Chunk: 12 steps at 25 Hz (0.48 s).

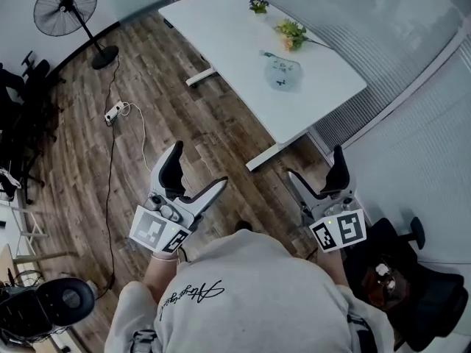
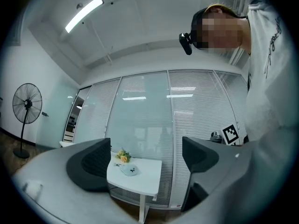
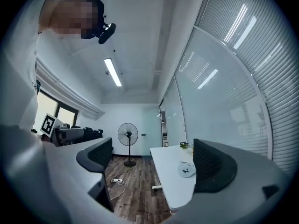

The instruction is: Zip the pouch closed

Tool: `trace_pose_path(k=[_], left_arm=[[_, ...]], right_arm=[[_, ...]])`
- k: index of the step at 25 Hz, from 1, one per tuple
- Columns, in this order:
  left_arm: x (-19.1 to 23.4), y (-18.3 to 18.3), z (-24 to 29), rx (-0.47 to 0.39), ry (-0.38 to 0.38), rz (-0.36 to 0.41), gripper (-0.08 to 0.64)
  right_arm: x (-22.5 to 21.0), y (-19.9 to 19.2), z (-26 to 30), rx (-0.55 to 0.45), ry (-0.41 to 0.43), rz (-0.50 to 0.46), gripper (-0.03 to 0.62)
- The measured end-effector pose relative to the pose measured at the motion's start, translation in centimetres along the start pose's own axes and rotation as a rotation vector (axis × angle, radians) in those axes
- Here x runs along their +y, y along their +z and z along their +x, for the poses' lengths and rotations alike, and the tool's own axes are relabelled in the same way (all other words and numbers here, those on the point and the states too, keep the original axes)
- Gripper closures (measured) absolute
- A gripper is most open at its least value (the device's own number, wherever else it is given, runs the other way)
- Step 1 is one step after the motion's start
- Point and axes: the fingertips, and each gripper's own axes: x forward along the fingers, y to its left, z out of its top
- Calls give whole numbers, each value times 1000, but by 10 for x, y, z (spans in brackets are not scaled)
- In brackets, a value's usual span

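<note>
Two grippers up, and neither is carrying a thing. The left gripper [image 1: 199,166] has its jaws spread wide with only air between them, and the right gripper [image 1: 315,164] is just as wide and just as empty. Both hang close to the person's chest, over the brown wooden floor [image 1: 184,123], well apart from the work.

And there's the target: the pale, soft, rounded fabric pouch with small dark marks [image 1: 281,72], lying flat on the white rectangular tabletop [image 1: 228,35], near a yellow flower bunch [image 1: 292,34]. Zipping hasn't begun, by my reading, and the zipper pull is too small to make out from here.

So the step in hand is the approach. To do it well, close in until the pouch fills each gripper view, then find which end the pull sits at. One gripper should pin the fabric behind the pull while the other nips the pull itself. Draw it low and in line with the teeth, or that soft pouch will likely bunch and slide.
</note>
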Motion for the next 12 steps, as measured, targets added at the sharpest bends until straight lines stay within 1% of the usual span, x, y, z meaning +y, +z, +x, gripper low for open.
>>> trace_pose_path(k=[4, 7, 12], left_arm=[[8, -5, 23, -14, 28, -15, 100], [11, -12, 32, -2, 33, -23, 100], [22, -17, 42, 9, 40, -31, 100]], right_arm=[[-17, -8, 22, 18, 32, 10, 66], [-22, -15, 35, 27, 55, 20, 67], [-29, -20, 45, 34, 54, 37, 68]])
